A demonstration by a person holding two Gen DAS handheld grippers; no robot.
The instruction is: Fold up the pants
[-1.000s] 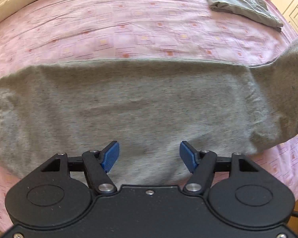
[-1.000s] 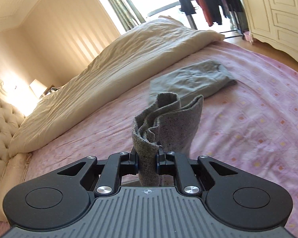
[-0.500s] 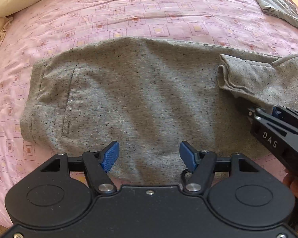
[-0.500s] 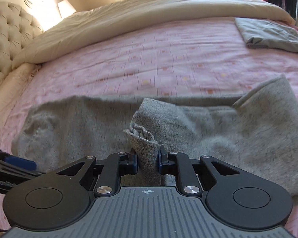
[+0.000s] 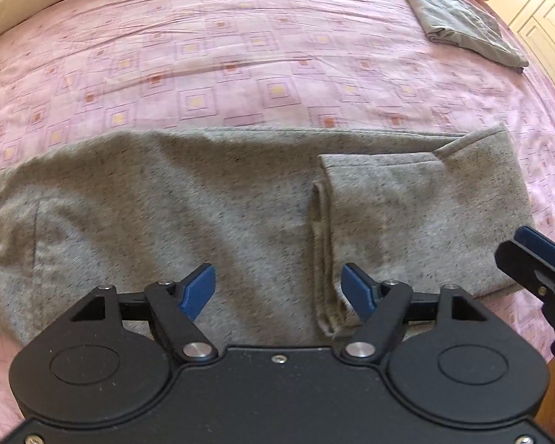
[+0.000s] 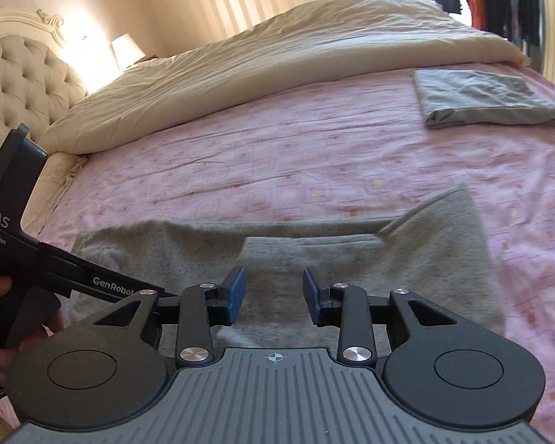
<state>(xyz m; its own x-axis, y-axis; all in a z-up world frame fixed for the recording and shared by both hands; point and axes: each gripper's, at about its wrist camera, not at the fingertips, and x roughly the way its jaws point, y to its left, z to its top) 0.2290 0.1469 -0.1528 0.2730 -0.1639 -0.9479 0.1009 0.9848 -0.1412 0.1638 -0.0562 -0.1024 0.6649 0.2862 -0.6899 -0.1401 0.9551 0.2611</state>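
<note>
Grey speckled pants (image 5: 188,214) lie flat across the pink bedspread, the leg end folded back over the middle so its cuff edge (image 5: 323,222) runs down the cloth. My left gripper (image 5: 279,290) hovers just over the near part of the pants, jaws opening, nothing between the blue pads. In the right wrist view the same pants (image 6: 351,259) lie below my right gripper (image 6: 273,292), whose jaws are opening and free of the cloth. The right gripper's tip (image 5: 536,248) shows at the right edge of the left wrist view; the left tool's body (image 6: 55,270) crosses the right wrist view.
A folded grey garment (image 6: 481,98) rests far right on the bedspread (image 5: 240,55). A cream duvet (image 6: 277,55) is piled along the far side, with a tufted headboard (image 6: 22,77) at left. Cream wardrobe doors (image 5: 544,18) stand beyond the bed's right edge.
My right gripper swung left and down with the leg end, laid it over the pants and let go. The left gripper's view shifted along the pants and its jaws widened slightly.
</note>
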